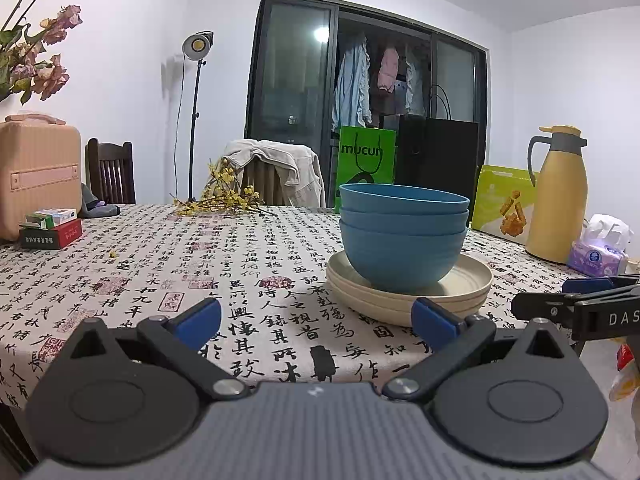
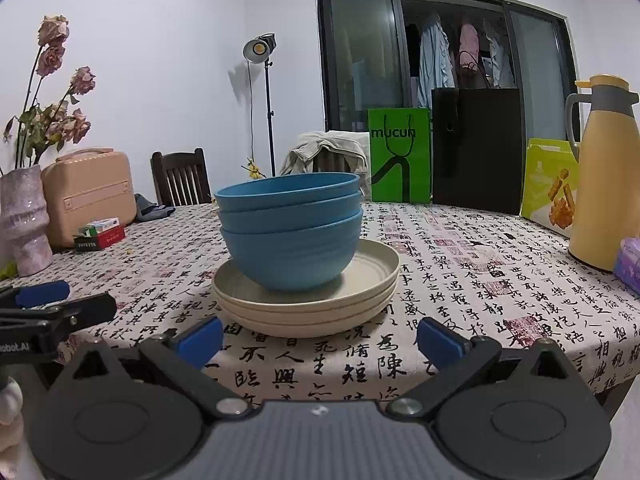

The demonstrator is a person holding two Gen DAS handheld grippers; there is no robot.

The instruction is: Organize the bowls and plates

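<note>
Left hand-held gripper [image 1: 316,322], right hand-held gripper [image 2: 320,338] both wide, empty; blue bowls [image 1: 402,236] stacked on plates [image 1: 460,292].

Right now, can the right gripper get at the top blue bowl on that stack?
Probably yes. The right gripper is open and faces the blue bowls stacked on the cream plates, with only bare tablecloth between. It would need to rise to the top rim.

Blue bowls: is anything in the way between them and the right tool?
Nothing visible blocks it. Only bare tablecloth lies between the open right tool and the cream plates holding the blue bowls. The left tool sits off to one side.
</note>
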